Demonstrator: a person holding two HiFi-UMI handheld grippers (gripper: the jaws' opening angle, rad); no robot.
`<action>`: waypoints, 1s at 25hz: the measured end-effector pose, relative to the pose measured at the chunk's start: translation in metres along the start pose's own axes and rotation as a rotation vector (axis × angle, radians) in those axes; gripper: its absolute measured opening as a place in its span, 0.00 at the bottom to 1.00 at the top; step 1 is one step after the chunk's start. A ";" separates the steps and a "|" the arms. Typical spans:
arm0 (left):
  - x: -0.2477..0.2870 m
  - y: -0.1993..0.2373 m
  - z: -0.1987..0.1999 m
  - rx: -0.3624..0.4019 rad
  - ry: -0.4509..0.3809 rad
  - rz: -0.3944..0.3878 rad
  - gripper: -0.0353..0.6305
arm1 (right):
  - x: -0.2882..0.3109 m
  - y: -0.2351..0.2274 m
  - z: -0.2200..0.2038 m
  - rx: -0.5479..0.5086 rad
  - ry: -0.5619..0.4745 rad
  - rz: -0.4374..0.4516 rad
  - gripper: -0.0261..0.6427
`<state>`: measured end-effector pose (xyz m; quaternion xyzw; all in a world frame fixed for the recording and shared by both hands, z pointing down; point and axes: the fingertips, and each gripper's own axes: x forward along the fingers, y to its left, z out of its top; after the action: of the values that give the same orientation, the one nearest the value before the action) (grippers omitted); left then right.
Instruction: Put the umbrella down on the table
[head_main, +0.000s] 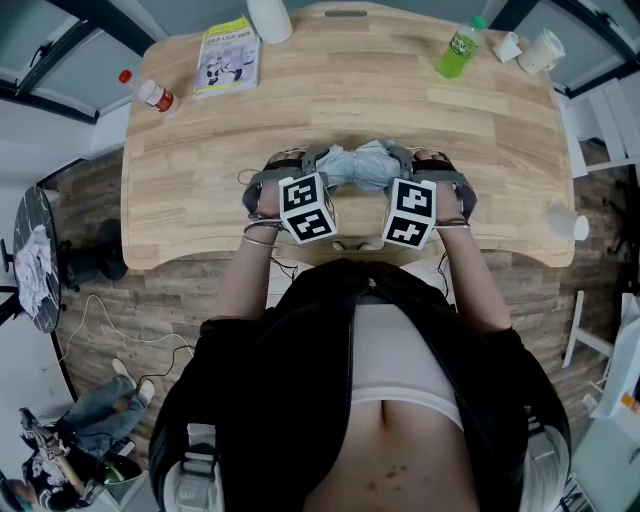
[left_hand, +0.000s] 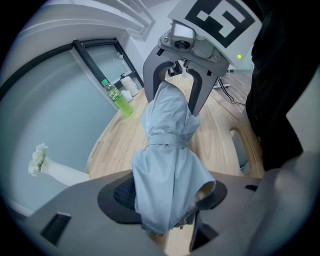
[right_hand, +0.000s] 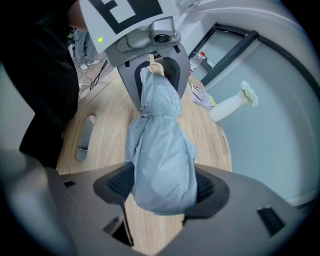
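A folded light-blue umbrella (head_main: 362, 165) lies crosswise between my two grippers, low over the near part of the wooden table (head_main: 200, 170); I cannot tell whether it touches the wood. My left gripper (head_main: 318, 162) is shut on one end, whose fabric (left_hand: 167, 150) fills the gap between the pads. My right gripper (head_main: 404, 160) is shut on the other end, with the cloth bundle (right_hand: 160, 155) bulging between its jaws. Each gripper view shows the other gripper at the far end: the right gripper (left_hand: 182, 85) and the left gripper (right_hand: 156, 75). A strap wraps the umbrella's middle.
At the table's far side stand a green bottle (head_main: 458, 50), paper cups (head_main: 540, 48), a white vase (head_main: 268, 18), a booklet (head_main: 228, 55) and a small red-capped bottle (head_main: 153, 93). A cable slot (right_hand: 84, 137) is cut near the table's front edge.
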<state>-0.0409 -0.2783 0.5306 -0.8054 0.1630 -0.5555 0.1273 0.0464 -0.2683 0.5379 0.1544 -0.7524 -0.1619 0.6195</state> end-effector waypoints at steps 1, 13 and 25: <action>0.001 -0.001 0.000 -0.001 0.001 -0.001 0.45 | 0.001 0.001 0.000 0.000 0.000 0.002 0.51; 0.007 -0.009 -0.005 -0.005 0.012 -0.019 0.45 | 0.008 0.009 0.000 0.006 -0.004 0.033 0.51; 0.012 -0.016 -0.008 -0.013 0.024 -0.035 0.45 | 0.014 0.018 0.000 0.010 -0.005 0.061 0.51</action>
<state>-0.0426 -0.2692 0.5500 -0.8022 0.1542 -0.5662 0.1104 0.0436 -0.2582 0.5578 0.1343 -0.7592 -0.1396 0.6214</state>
